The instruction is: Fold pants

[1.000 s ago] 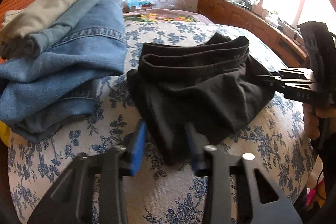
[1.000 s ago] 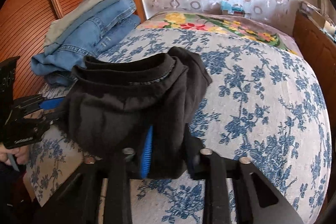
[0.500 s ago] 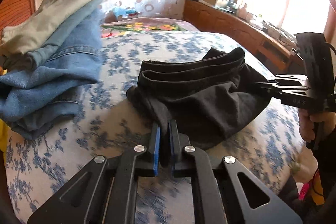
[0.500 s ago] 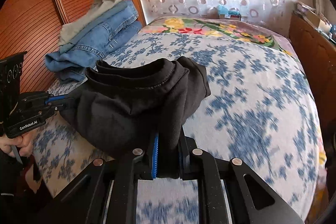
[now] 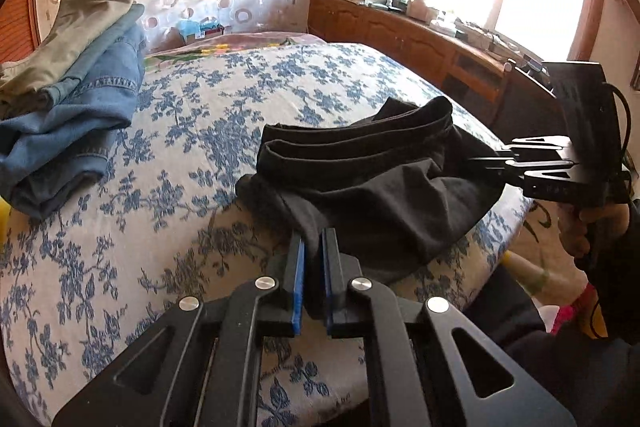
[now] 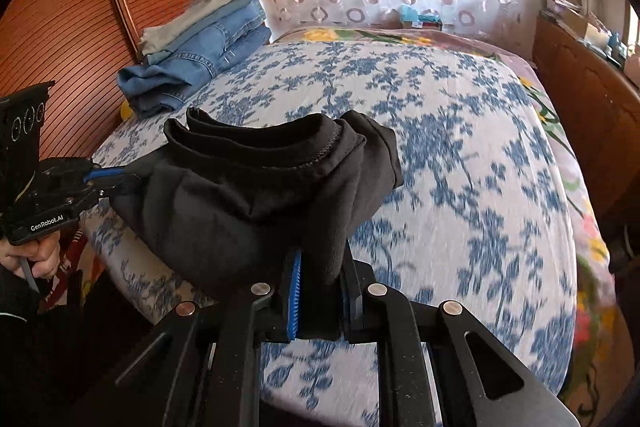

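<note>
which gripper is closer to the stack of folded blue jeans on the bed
Left. The left gripper grips the black pants' edge on the side of the stack of folded blue jeans; the right gripper holds their far edge.

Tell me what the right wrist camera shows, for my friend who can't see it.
The right gripper is shut on folded black pants, held above a blue-flowered bed. The left gripper pinches their other side, and a stack of folded jeans sits behind.

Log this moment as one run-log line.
left gripper: shut on black pants | right gripper: shut on black pants | pants lifted over bed
</note>
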A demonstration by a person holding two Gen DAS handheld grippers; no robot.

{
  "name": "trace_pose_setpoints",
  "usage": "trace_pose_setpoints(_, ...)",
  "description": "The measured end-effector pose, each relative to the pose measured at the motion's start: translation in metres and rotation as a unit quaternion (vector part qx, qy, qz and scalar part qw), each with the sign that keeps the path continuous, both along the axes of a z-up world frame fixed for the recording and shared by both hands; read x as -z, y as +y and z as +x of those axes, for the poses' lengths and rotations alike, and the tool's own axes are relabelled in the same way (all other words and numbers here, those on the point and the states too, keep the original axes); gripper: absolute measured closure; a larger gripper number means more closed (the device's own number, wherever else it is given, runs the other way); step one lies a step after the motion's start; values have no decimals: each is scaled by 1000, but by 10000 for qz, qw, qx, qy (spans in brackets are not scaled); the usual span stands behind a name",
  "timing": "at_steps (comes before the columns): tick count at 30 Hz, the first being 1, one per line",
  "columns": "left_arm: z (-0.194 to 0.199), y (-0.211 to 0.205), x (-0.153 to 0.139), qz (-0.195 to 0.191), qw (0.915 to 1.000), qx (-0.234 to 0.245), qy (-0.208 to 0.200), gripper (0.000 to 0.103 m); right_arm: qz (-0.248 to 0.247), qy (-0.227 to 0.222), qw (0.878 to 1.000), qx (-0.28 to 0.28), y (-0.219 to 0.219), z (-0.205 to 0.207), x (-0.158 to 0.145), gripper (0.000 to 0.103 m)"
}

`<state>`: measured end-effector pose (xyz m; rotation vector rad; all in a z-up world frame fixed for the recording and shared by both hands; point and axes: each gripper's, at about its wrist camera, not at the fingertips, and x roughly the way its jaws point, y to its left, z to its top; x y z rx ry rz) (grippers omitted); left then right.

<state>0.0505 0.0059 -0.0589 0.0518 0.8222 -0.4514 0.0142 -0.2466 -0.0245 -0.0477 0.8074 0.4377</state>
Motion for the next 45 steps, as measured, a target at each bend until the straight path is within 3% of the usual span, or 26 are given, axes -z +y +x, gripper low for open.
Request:
trace_pose_setpoints(8,2,3,-10,47,10000,-67,-32,92,-155,-365,9992,112,6,-11,-24,81)
trace_pose_setpoints(13,9,7,-16,50,9999,-111,-76,59,-301,-515,9979,259,6,-15,-29,72)
trace_pose_setpoints(14,11,7,-17,45,9999,-107,-83,59,-290,-513,9979,255,6,-15,-28,69)
trace_pose_setpoints(30,67,-7,9,218,9997,40,91,60,-491,-204,9985,-105,24,43,-7,68)
trace_pose_setpoints(32,71,-7,10,136,9998,109,67,74,-460,-191,9986,-202,26,49,-8,72)
trace_pose_setpoints(34,73,-8,10,139,9998,124,71,83,-442,-237,9982,-315,29,54,-11,88)
trace_pose_setpoints(35,73,-7,10,111,9998,148,74,88,-434,-278,9980,-378,30,56,-12,91)
trace_pose_setpoints(45,77,2,-1,-54,9997,-163,-174,92,-115,-628,9979,-42,30,65,-12,96)
